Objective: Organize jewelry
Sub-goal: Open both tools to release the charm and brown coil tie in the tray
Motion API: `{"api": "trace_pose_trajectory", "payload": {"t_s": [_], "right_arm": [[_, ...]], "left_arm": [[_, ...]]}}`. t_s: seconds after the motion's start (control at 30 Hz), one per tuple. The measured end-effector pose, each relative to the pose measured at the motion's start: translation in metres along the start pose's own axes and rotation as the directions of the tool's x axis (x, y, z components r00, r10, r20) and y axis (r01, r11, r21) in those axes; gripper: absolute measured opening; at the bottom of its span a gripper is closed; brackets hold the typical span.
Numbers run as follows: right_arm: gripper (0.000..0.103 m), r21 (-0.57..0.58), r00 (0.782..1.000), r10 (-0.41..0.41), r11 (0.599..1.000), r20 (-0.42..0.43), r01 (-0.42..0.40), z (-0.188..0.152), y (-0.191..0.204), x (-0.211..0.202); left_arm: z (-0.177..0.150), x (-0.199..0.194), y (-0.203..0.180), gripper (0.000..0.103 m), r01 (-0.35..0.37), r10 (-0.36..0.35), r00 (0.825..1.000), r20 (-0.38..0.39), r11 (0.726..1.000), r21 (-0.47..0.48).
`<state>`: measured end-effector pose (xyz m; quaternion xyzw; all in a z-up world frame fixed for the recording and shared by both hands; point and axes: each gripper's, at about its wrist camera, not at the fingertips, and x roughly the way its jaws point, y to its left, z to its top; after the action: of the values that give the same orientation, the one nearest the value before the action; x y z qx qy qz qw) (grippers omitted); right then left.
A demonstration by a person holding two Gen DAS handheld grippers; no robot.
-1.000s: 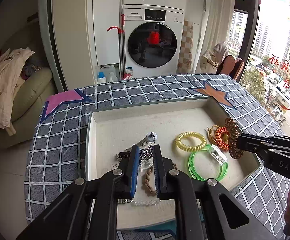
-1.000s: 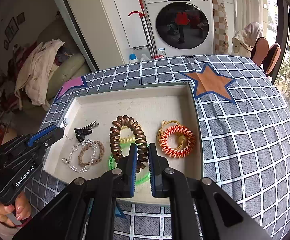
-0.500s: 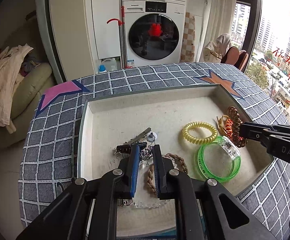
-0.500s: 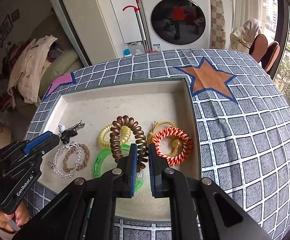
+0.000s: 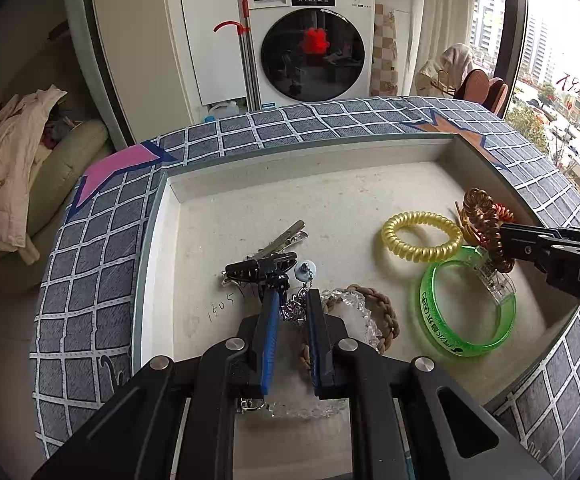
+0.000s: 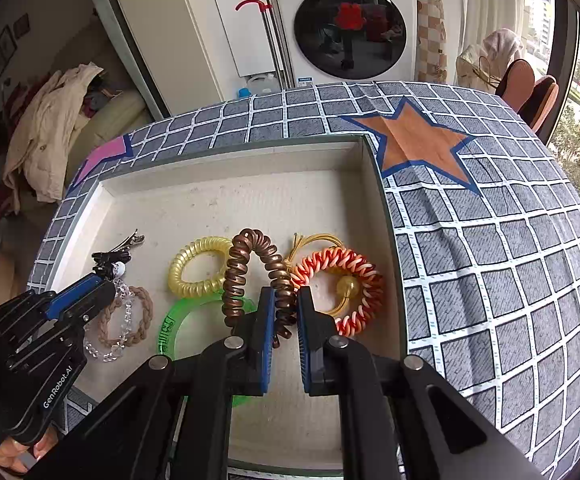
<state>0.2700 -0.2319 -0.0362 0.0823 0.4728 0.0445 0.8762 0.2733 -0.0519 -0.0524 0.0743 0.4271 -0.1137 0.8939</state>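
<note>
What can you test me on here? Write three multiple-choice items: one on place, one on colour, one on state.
1. The green bangle lies:
A. in the tray
B. on the tablecloth
C. on the washer

2. The star by the tray's far right corner is:
A. green
B. orange
C. yellow

3. The right tongs are:
A. open and empty
B. shut on the bangle
C. shut on the brown coil

Answers:
1 A: the bangle rests flat on the tray floor, near its front edge.
2 B: its fill is orange with a blue outline.
3 C: the coil's lower loops sit pinched between the two fingers, and the rest arches up above the tray.
</note>
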Motion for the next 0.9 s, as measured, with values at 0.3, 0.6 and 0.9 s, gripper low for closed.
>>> {"api": "trace_pose_trajectory", "payload": {"t_s": [0.3,0.6,0.9], "right_arm": [[0.014,0.008,1.0,0.011,1.0,0.001,-0.011,-0.001,0.0,0.0],[0.044,0.04,0.999,0.044,0.998,0.029,-0.045,-0.003,-0.004,-0.012],[0.047,0.06,0.995,0.073,0.995,0.069,-0.077,-0.008,-0.002,-0.031]], "left_arm": [[0.0,-0.002,-0.001,0.034,-0.002,0.002,1.0,0.005,1.0,0.002],[0.002,-0.016,0.0,0.034,0.012,-0.011,0.999,0.037,1.0,-0.023],[0.006,-0.03,0.001,0.035,0.021,-0.018,0.998,0.055,0.999,-0.05]]}}
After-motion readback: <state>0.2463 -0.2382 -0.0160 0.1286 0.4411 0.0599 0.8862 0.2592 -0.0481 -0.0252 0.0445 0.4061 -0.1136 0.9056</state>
